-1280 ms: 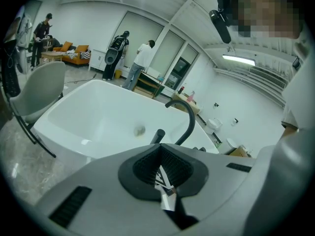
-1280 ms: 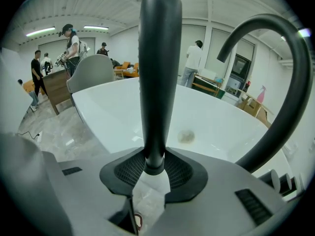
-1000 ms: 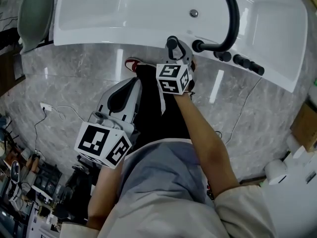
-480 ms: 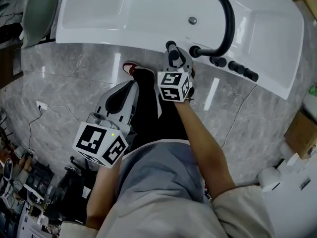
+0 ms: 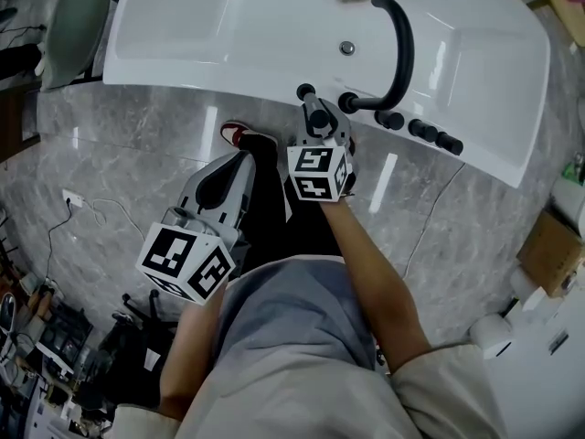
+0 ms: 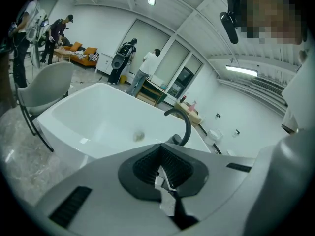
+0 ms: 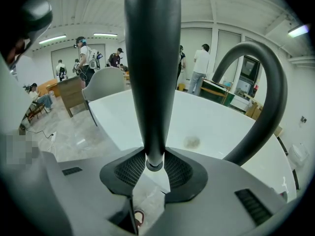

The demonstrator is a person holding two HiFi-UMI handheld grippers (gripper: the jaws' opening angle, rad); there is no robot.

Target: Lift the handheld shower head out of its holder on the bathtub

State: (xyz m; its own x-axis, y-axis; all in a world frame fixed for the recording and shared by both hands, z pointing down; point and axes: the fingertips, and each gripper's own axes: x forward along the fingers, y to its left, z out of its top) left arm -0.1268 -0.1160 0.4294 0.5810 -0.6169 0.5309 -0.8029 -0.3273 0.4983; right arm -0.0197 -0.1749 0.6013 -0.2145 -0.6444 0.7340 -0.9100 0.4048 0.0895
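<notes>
The handheld shower head [image 7: 150, 73] is a slim black wand. My right gripper [image 7: 154, 168] is shut on its lower end, and it stands upright between the pads. In the head view the shower head [image 5: 309, 101] sticks out of the right gripper [image 5: 320, 124] just over the near rim of the white bathtub [image 5: 228, 26]. The black arched spout [image 5: 402, 44] rises right beside it. My left gripper [image 5: 233, 163] hangs back over the floor, well short of the tub, its pads [image 6: 172, 163] closed together with nothing between them. The holder is hidden behind the gripper.
Several black knobs [image 5: 420, 131] line the tub rim right of the spout. A grey chair [image 5: 69, 16] stands at the tub's left end. A cable [image 5: 91, 208] trails on the marble floor and a cardboard box [image 5: 548, 245] sits at right. People stand far off [image 6: 142, 75].
My right gripper has risen with the shower head in it, and the wand now stands higher against the tub rim. The left gripper has hardly moved.
</notes>
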